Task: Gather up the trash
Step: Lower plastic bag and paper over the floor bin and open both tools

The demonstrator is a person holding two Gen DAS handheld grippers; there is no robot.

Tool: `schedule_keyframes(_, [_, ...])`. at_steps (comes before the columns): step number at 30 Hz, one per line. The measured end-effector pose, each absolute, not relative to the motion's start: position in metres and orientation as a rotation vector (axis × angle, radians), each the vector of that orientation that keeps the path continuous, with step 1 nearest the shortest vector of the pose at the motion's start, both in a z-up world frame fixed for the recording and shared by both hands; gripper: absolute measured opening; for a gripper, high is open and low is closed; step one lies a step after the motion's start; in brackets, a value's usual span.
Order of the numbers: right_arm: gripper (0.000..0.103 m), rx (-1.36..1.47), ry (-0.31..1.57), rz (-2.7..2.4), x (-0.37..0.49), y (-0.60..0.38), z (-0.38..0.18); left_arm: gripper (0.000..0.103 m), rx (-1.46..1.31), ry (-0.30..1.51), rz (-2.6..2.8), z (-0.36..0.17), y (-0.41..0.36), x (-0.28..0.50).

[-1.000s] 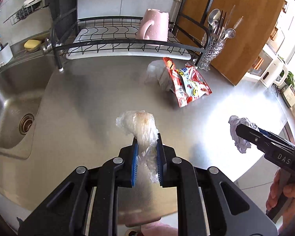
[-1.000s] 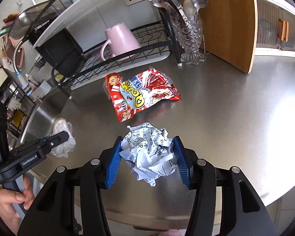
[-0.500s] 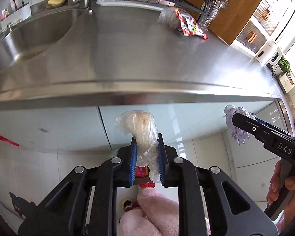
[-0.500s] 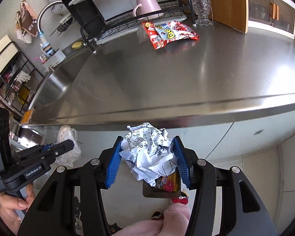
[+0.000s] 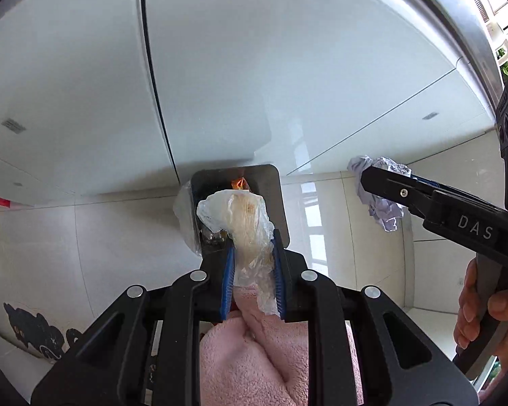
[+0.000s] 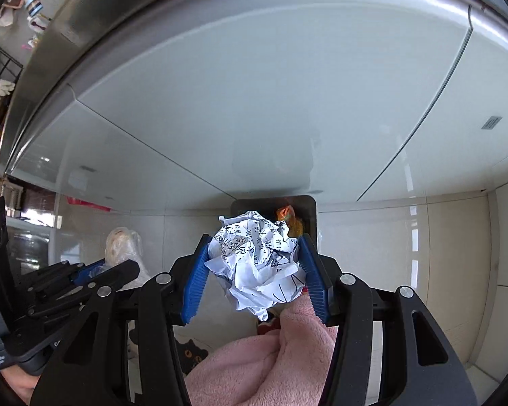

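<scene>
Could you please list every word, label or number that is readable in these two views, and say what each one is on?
"DAS": white letters on the side of the right claw, seen from the left wrist view.
Black print on the crumpled paper held in the right claw: too creased and small to read.
Lettering on the left claw's body, at the right wrist view's lower left: cut off, unreadable.

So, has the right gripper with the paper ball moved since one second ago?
Yes. The right gripper, shut on the crumpled paper, has gone down from above the countertop to below its edge, near the dark bin on the floor.
</scene>
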State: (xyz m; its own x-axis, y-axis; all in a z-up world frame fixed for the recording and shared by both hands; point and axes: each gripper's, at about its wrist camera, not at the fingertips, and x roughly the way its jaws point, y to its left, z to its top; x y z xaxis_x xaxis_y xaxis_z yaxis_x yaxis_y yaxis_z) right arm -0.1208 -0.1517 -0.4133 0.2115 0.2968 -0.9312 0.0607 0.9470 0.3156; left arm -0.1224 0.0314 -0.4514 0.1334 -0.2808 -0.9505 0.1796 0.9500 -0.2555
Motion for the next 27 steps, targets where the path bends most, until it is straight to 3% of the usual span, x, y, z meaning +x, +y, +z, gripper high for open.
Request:
schedule_keyframes(8, [0.053,0.362,1.438,0.124,-0.095,-0.145,-0.488,0.018,-0.085,1.461,-0.34,-0.521,0.018,-0.101])
schedule_keyframes(15, [0.053,0.389,1.49,0.094,-0.082,-0.147,-0.527,0.02,-0.08,1.497,-0.342,-0.548,0.009,-0.09])
schedule_keyframes(21, [0.058,0.435,1.51,0.083,-0.076,-0.151,-0.535,0.047,-0.082,1.49,-0.325,-0.542,0.013,-0.088])
schedule_keyframes(27, [0.069,0.452,1.503,0.068,-0.072,-0.154,-0.529,0.058,-0.076,1.474,-0.298,-0.529,0.017,-0.084])
